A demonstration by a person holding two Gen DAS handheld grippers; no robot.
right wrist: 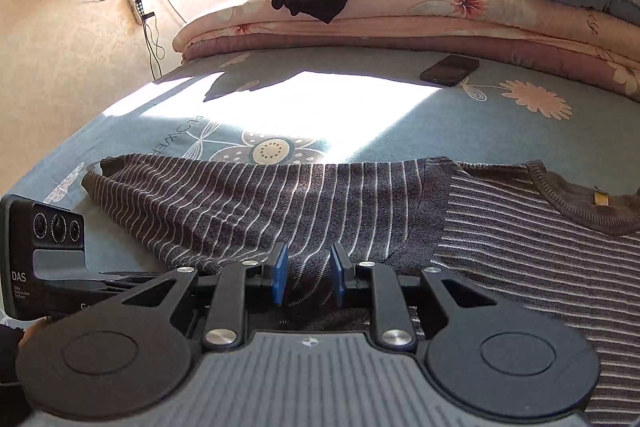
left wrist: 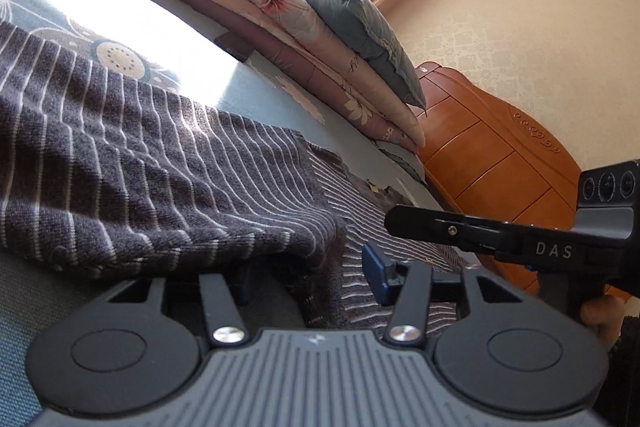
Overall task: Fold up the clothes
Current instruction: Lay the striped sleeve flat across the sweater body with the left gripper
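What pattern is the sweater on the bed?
Dark grey with thin white stripes; right wrist view shows it best.

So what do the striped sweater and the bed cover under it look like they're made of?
Striped sweater: a soft knit, probably wool or acrylic, matte and slightly fuzzy; loops and a ribbed collar show. Bed cover: a flat-woven printed fabric, matte, possibly cotton blend; the fine weave shows in the left wrist view.

Grey striped sweater (right wrist: 520, 235), sleeve folded across, on bed
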